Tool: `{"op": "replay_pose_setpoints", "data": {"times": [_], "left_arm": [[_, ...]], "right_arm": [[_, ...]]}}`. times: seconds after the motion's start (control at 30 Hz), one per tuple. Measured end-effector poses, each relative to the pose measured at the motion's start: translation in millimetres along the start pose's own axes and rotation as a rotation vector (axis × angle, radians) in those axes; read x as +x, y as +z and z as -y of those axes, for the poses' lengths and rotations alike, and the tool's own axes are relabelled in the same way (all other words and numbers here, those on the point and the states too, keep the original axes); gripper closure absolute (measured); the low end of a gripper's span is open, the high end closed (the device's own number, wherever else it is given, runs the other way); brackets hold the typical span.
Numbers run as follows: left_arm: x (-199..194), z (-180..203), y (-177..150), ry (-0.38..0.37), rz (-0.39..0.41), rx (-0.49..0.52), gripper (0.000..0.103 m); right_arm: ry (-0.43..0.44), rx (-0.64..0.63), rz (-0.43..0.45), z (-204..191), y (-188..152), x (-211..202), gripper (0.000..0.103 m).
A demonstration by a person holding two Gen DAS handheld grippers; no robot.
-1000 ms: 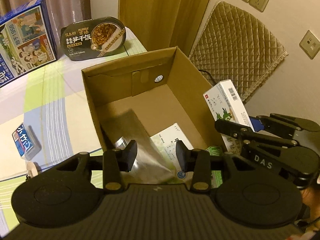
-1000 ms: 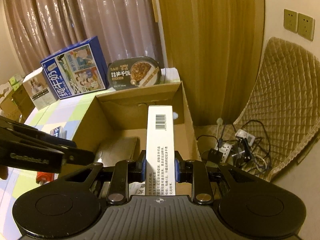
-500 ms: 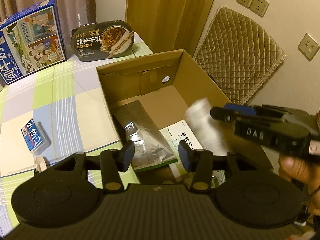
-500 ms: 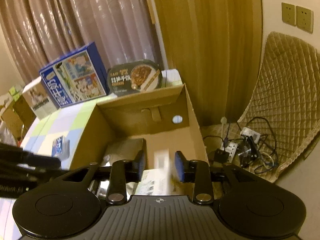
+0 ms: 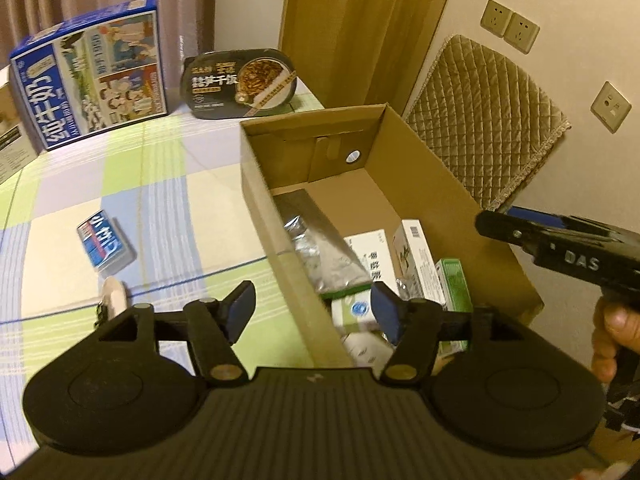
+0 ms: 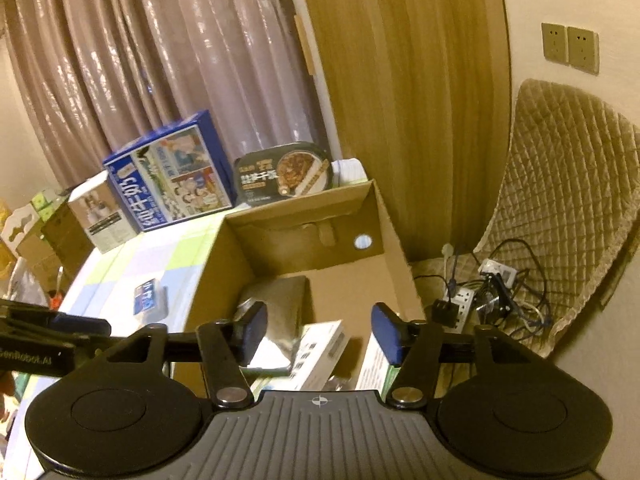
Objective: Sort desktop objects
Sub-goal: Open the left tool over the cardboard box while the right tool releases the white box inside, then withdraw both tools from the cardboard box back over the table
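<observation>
While both grippers hang over the cardboard box (image 5: pixel 420 184), their jaws have just been opening and nothing sits between them.

Low in the left wrist view, the left gripper (image 5: pixel 314 308) stands apart astride the box's near wall; the right gripper (image 6: pixel 318 334), likewise apart, hovers above the box's contents. Inside, lower centre of the frame, lie a silver foil pouch (image 5: pixel 320 252), a white medicine carton (image 5: pixel 412 256) leaning on a green one (image 5: pixel 454 284), and another white packet (image 6: pixel 320 354). Left on the checked tablecloth (image 5: pixel 120 184) rests a small blue packet (image 5: pixel 102 244); at upper left stand a blue milk carton case (image 5: pixel 92 68) and a dark instant-rice tray (image 5: pixel 240 82).
</observation>
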State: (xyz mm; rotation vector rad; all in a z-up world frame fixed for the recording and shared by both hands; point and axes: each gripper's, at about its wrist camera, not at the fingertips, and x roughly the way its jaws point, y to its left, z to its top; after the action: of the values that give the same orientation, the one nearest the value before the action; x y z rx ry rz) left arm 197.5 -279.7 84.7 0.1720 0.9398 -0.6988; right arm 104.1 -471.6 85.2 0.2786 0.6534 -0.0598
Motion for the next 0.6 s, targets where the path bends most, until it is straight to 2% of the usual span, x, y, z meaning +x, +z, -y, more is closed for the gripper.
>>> {"op": "replay_pose_setpoints", "data": {"times": [0.13, 0.33, 0.5, 0.6], "left_arm": [[-21, -7, -15, 0.006, 0.023, -0.016, 0.035], [-51, -19, -46, 0.007, 0.063, -0.052, 0.016], [-78, -35, -88, 0.015, 0.087, -0.101, 0.006], [-92, -52, -119, 0.031, 0.086, -0.155, 0.004]], "right_arm": [[0.023, 0.022, 0.012, -14, -16, -23, 0.034], [0.055, 0.024, 0.007, -43, -44, -50, 0.016], [0.109, 0.012, -0.012, -72, -72, -65, 0.007], [0.137, 0.007, -0.029, -87, -91, -72, 0.002]]}}
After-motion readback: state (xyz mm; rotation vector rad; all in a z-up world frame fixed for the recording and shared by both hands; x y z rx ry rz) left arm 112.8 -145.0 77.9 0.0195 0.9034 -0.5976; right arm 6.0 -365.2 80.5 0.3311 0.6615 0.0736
